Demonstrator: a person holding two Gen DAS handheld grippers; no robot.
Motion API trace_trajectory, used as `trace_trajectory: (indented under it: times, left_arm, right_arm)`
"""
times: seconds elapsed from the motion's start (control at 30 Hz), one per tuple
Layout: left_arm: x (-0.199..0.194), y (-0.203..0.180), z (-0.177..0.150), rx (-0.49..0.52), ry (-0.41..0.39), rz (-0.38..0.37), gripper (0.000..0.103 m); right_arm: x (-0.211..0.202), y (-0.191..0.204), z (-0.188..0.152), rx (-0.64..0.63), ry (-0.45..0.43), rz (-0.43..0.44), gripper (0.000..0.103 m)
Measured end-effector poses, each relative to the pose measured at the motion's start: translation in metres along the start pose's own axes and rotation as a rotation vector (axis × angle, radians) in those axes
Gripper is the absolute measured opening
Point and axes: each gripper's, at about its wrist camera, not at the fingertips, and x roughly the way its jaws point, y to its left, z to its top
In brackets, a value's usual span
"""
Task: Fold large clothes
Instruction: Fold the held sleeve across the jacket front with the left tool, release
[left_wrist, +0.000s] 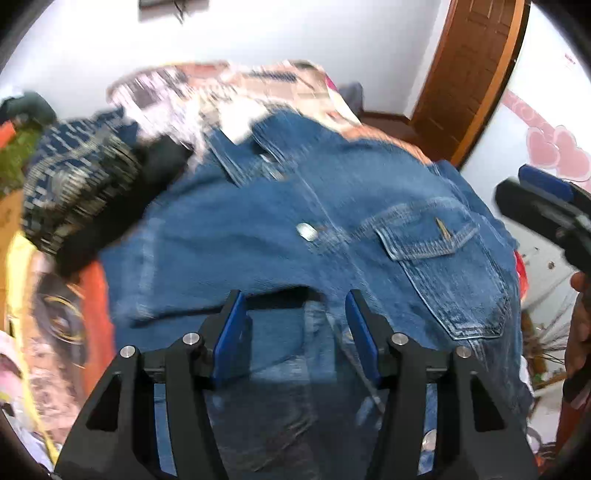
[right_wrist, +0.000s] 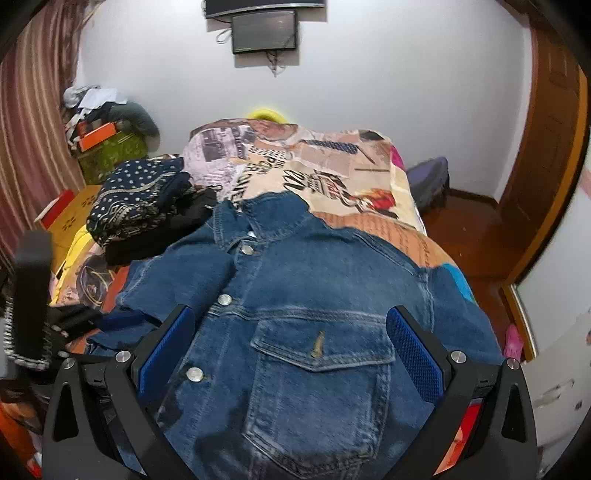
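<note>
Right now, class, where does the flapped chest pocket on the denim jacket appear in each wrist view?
Left wrist view: the chest pocket sits right of centre, beyond the gripper's right finger.
Right wrist view: the chest pocket sits low at centre, between the two blue fingers.
Shared landmark: the wooden door at the right.

Both views are evenly and fairly brightly lit by soft, diffuse light; no lamp or window shows. The white wall (right_wrist: 369, 92) reads flat, without glare. The left wrist view is smeared by motion blur: the denim jacket (left_wrist: 314, 221), the patterned bedspread (left_wrist: 221, 88) and the folded dark clothes (left_wrist: 81, 184) all streak. The right wrist view is sharp, its stitching crisp. A soft shadow darkens the denim near each lower edge. Fisheye distortion bows the door frame (right_wrist: 554, 184), and black vignetting fills the corners.
</note>
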Motion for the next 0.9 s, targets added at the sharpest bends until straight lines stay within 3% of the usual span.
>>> trace_trajectory:
  times: [0.1, 0.2, 0.4, 0.5, 0.63, 0.9]
  left_arm:
    - [-0.031, 0.02, 0.003, -0.023, -0.094, 0.07, 0.069]
    - [-0.056, 0.044, 0.006, -0.053, -0.166, 0.154, 0.073]
    - [-0.083, 0.098, 0.004, -0.117, -0.253, 0.326, 0.084]
    - [-0.088, 0.124, -0.002, -0.15, -0.252, 0.395, 0.084]
    - [-0.091, 0.156, -0.015, -0.217, -0.226, 0.426, 0.084]
    - [-0.082, 0.184, -0.039, -0.301, -0.179, 0.425, 0.084]
  right_arm:
    - [0.001, 0.014, 0.004, -0.035, -0.015, 0.005, 0.103]
    - [0.004, 0.03, 0.011, -0.076, -0.028, 0.016, 0.103]
    - [0.02, 0.063, 0.024, -0.152, -0.026, 0.095, 0.103]
    - [0.033, 0.083, 0.031, -0.201, -0.007, 0.13, 0.103]
    - [0.054, 0.114, 0.036, -0.287, 0.039, 0.191, 0.103]
    - [0.113, 0.181, 0.016, -0.511, 0.223, 0.269, 0.1]
